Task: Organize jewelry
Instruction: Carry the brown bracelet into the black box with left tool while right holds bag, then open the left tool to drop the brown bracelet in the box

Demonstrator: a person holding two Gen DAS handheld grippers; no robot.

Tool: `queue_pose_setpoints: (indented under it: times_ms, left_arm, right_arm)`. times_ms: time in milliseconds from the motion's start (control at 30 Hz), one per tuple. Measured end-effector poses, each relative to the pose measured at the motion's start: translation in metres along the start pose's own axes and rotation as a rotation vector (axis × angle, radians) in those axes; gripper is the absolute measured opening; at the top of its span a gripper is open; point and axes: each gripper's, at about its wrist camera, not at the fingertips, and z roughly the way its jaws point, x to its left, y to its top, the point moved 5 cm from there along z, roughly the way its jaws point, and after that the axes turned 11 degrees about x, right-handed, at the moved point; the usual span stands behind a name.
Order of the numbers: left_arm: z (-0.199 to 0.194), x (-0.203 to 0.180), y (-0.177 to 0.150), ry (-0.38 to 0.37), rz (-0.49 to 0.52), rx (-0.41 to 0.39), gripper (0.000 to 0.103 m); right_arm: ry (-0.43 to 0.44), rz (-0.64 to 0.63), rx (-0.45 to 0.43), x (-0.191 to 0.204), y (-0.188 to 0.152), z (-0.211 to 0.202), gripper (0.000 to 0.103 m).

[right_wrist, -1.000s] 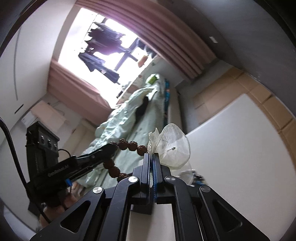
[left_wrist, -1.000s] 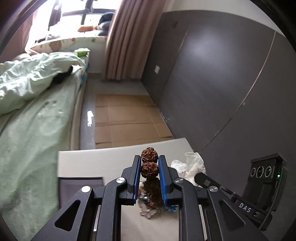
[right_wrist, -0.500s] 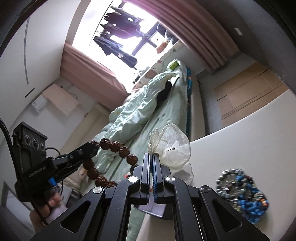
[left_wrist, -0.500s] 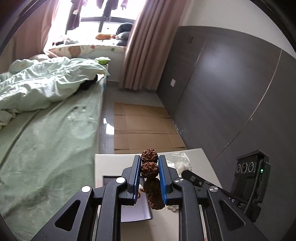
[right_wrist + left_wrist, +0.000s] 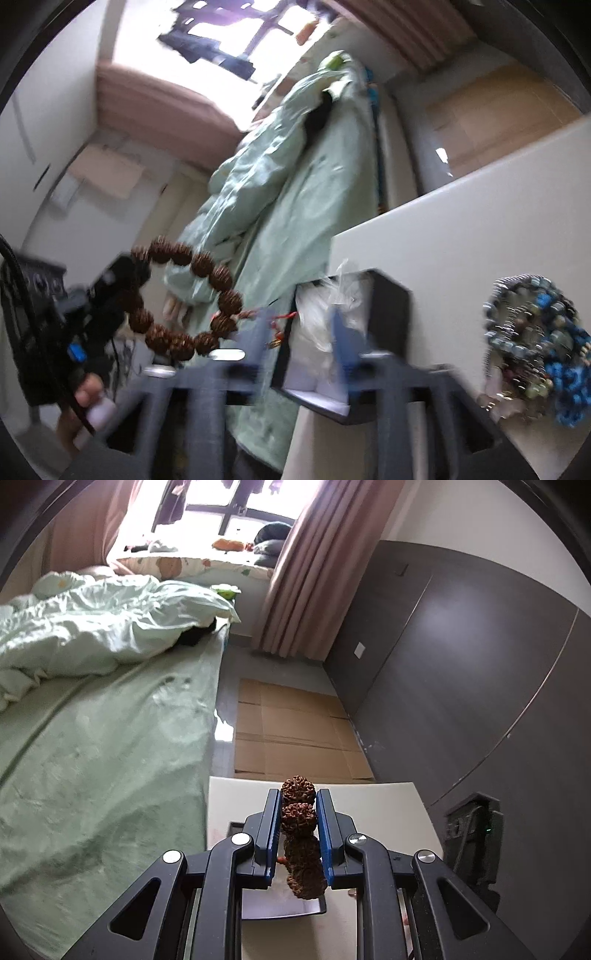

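Jewelry in mid-air: bracelet hangs off the table edge as a pouch settles in the box

Jewelry sorting plays out on a white table [image 5: 461, 236] beside a green-sheeted bed [image 5: 110, 746], with cardboard [image 5: 291, 731] flat on the floor beyond. A black box [image 5: 391, 314] sits at the table's near corner, and a sheer white pouch [image 5: 321, 306] lies inside it. Farther along the tabletop rests a tangled heap of blue and silver bead strands [image 5: 535, 347].

The right gripper [image 5: 295, 332], blurred with motion, has its fingers spread wide around the pouch and is gripping nothing. The left gripper [image 5: 298, 805] is clenched on a brown seed-bead bracelet [image 5: 184, 302], pinching two or three beads while the rest of the loop dangles free, off to the side of the table and over the bed's edge in the right wrist view.

The likely trouble is the bracelet. Its rough, round beads offer a small purchase, and a swing of the loop could roll them out of the pads; from where it hangs, it would probably drop to the bed or floor rather than the table. Its red cord tail [image 5: 284, 317] trails close to the right gripper's fingers and could snag. The light pouch may also cling to a blue pad and lift out of the box.
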Motion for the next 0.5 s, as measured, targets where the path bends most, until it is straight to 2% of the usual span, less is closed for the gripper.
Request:
queue_pose_setpoints:
  times_ms: [67, 167, 233, 300, 400, 433, 467, 500]
  left_arm:
    - [0.009, 0.001, -0.002, -0.011, -0.009, 0.013, 0.020]
    - [0.027, 0.001, -0.008, -0.041, -0.025, 0.047, 0.020]
    - [0.036, 0.002, -0.012, -0.055, -0.032, 0.066, 0.020]
    - [0.047, 0.006, -0.016, -0.021, -0.037, 0.095, 0.020]
    - [0.060, 0.015, -0.022, 0.043, -0.037, 0.139, 0.026]
    - [0.062, 0.019, -0.024, 0.052, -0.044, 0.155, 0.035]
    - [0.064, 0.021, -0.025, 0.052, -0.046, 0.158, 0.050]
    - [0.062, 0.021, -0.025, 0.050, -0.044, 0.152, 0.057]
  right_arm:
    - [-0.038, 0.018, -0.045, -0.009, 0.002, -0.015, 0.050]
    - [-0.020, 0.029, -0.057, -0.015, 0.002, -0.030, 0.050]
    - [-0.043, 0.026, -0.064, -0.019, -0.001, -0.036, 0.050]
    - [-0.056, 0.036, -0.062, -0.022, -0.003, -0.039, 0.050]
    - [-0.071, 0.044, -0.052, -0.028, -0.007, -0.042, 0.050]
    - [-0.077, 0.043, -0.052, -0.029, -0.006, -0.043, 0.050]
    - [-0.080, 0.042, -0.053, -0.029, -0.005, -0.044, 0.050]
    - [-0.081, 0.042, -0.054, -0.028, -0.005, -0.045, 0.050]
